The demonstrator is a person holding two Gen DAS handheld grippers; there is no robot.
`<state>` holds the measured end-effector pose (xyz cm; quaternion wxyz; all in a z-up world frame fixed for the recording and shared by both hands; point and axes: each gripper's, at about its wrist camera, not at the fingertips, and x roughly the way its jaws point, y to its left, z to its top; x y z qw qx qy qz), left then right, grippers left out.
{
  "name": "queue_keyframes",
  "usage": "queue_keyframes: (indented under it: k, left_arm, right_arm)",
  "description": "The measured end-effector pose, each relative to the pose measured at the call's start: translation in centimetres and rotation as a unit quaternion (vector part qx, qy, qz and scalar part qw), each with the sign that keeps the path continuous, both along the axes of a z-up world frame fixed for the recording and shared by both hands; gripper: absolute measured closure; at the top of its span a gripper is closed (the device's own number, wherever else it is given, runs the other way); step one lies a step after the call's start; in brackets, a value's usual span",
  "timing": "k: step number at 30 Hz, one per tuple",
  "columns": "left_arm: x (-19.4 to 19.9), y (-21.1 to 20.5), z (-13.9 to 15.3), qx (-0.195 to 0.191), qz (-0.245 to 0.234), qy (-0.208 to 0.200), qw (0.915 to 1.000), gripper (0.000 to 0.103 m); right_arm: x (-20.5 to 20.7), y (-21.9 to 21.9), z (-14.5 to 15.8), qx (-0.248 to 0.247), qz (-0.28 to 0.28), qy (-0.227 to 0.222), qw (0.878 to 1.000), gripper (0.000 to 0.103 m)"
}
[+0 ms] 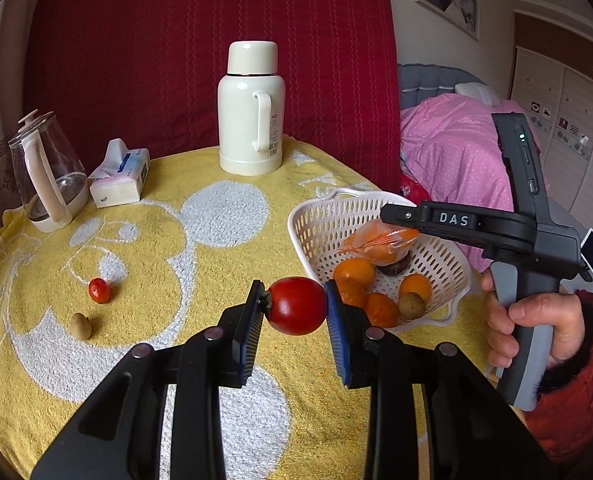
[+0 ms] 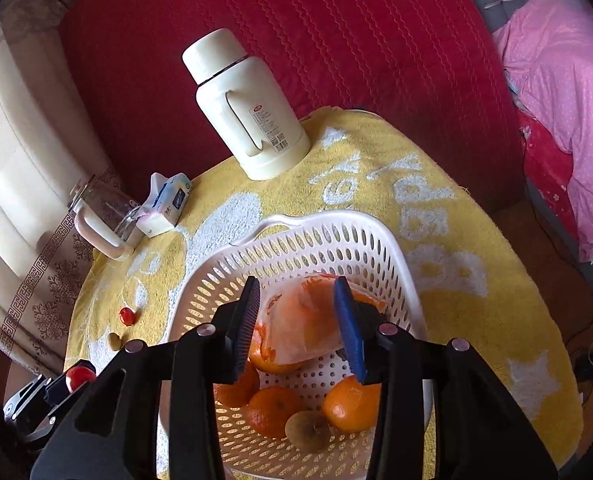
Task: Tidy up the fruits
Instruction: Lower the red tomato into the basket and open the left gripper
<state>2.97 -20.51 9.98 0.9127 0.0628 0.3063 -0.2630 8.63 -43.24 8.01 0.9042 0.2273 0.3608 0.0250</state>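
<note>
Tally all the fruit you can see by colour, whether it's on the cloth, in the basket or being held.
Red tomatoes: 2
Bare oranges: 4
Bagged orange fruit: 1
Brownish kiwi-like fruits: 2
Dark round fruit, kind unclear: 1
Total: 10

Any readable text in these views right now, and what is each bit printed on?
"DAS": white letters on the dark grey right claw, seen from the left wrist.
Yellow terry table cloth: large white woven letters, upside down, not reliably readable.
Cream thermos flask: sticker and barcode, too small.
White-blue tissue pack: print blurred.
</note>
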Motion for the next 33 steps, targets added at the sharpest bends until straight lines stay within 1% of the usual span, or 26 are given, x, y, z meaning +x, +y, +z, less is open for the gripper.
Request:
queue_keyframes:
  k: [4,9,14,15,16,18,19,22,26,28,29,31,33]
  left_arm:
    - [0.3,-1.5,0.1,-0.008,-0.027,0.003,0.9996,0.072]
    - [0.7,-3.8,-0.2,-0.017,-0.061,0.015,0.9979,0.072]
    - [1.1,-5.4,-0.8,-0.016,-0.082,0.027,0.9961,0.071]
    - [1.1,-5.6,-1.0,-0.013,-0.083,0.029,0.9961,0.066]
    - [1.1,-5.6,-1.1,-0.012,-0.081,0.028,0.9963,0.055]
    - [1.2,-5.5,-1.1,-0.011,-0.071,0.021,0.9972,0.044]
    - [1.2,-5.4,-1.1,-0.011,-0.068,0.020,0.9974,0.043]
    - [1.5,-4.8,-1.2,-0.011,-0.056,0.019,0.9982,0.043]
    - [2.2,-3.6,-1.2,-0.015,-0.036,0.023,0.9990,0.042]
    - [2.5,-3.0,-1.1,-0.018,-0.024,0.023,0.9993,0.031]
    - [2.5,-2.6,-1.0,-0.019,-0.017,0.020,0.9995,0.029]
    - [2.5,-2.1,-0.8,-0.018,-0.008,0.014,0.9997,0.016]
    - [2.5,-1.7,-0.7,-0.015,-0.001,0.007,0.9999,0.013]
  right_arm:
    - [-0.1,-0.3,-0.1,0.002,-0.003,-0.003,1.000,0.063]
    - [-1.8,-0.9,1.3,-0.009,-0.024,-0.040,0.999,0.062]
    - [-3.1,-1.1,2.0,-0.023,-0.034,-0.055,0.998,0.063]
    - [-3.3,-1.2,2.0,-0.022,-0.035,-0.057,0.997,0.063]
    - [-3.5,-1.3,2.0,-0.020,-0.037,-0.058,0.997,0.063]
    - [-3.8,-1.5,2.1,-0.016,-0.040,-0.060,0.997,0.063]
    - [-3.9,-1.5,2.0,-0.014,-0.041,-0.060,0.997,0.062]
    - [-4.2,-1.7,2.0,-0.012,-0.046,-0.063,0.997,0.051]
    - [-4.7,-1.7,1.9,-0.013,-0.052,-0.063,0.997,0.051]
    - [-5.0,-1.9,1.9,-0.010,-0.058,-0.063,0.996,0.051]
    - [-5.1,-2.0,1.9,-0.008,-0.062,-0.063,0.996,0.051]
    - [-5.3,-2.2,2.0,-0.005,-0.069,-0.064,0.996,0.051]
    - [-5.5,-2.3,2.1,-0.005,-0.073,-0.063,0.995,0.051]
